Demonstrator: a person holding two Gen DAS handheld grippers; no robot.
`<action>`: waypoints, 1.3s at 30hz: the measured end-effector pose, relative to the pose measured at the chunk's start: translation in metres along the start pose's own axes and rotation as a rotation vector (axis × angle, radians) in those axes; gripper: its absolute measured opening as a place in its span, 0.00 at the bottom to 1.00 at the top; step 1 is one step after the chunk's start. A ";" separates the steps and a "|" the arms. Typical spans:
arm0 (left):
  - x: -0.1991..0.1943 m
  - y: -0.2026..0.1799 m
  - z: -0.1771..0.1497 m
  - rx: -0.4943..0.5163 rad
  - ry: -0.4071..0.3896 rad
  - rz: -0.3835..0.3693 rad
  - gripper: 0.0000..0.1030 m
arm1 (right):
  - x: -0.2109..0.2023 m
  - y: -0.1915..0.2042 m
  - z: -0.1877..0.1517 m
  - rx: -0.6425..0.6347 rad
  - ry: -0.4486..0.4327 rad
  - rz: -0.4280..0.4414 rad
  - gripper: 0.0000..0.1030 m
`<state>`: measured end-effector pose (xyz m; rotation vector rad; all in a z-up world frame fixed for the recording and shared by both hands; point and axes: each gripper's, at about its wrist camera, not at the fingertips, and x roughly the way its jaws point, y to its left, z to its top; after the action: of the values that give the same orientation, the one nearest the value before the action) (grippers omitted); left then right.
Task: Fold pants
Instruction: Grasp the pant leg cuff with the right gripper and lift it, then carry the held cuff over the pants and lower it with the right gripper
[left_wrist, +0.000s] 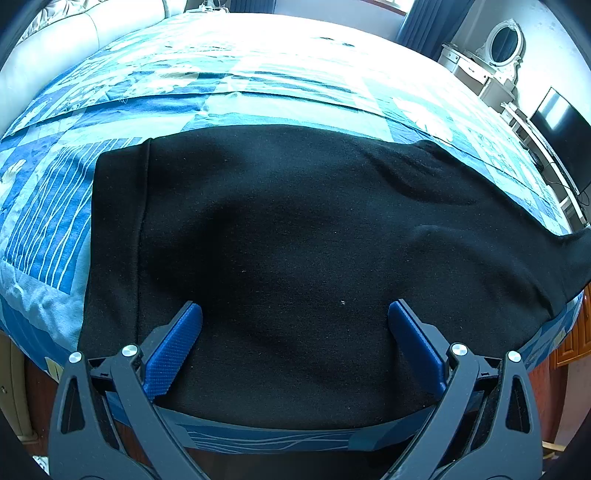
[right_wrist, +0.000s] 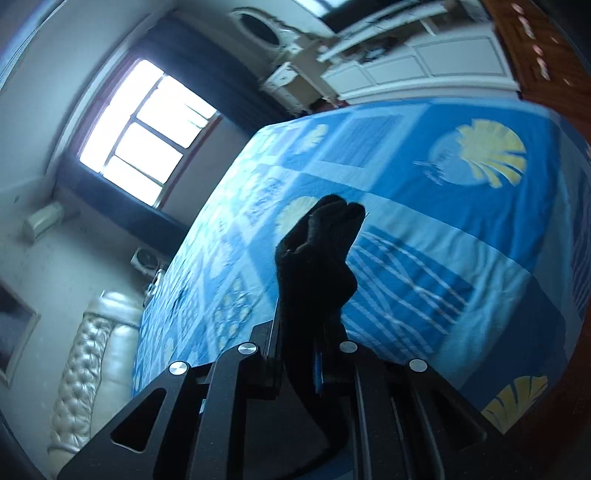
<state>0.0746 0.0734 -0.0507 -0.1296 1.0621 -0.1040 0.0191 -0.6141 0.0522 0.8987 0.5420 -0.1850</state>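
Pants (left_wrist: 295, 236) lie flat and black across the near edge of the bed (left_wrist: 258, 74), long axis running left to right under my left gripper (left_wrist: 295, 314), whose jaws stand released, hovering just over the cloth. My right gripper (right_wrist: 314, 354) has its jaws clenched on a bunched end of the fabric — lifted off the bed, so I judge the fold goes toward the left.

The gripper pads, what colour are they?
Blue, textured pads, best seen in the left wrist view.

Window (right_wrist: 144, 129) glare, motion blur in right view, fisheye-warped edges.
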 end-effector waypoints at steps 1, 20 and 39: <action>0.000 0.000 0.000 0.000 0.001 0.000 0.98 | 0.001 0.013 -0.002 -0.029 0.003 0.012 0.12; 0.000 0.000 0.001 0.002 0.001 0.000 0.98 | 0.043 0.156 -0.133 -0.462 0.183 0.100 0.12; 0.000 0.000 0.001 0.002 0.001 0.000 0.98 | 0.102 0.191 -0.273 -0.726 0.421 0.048 0.12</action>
<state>0.0751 0.0734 -0.0503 -0.1280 1.0631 -0.1048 0.0763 -0.2756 -0.0050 0.2324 0.9007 0.2459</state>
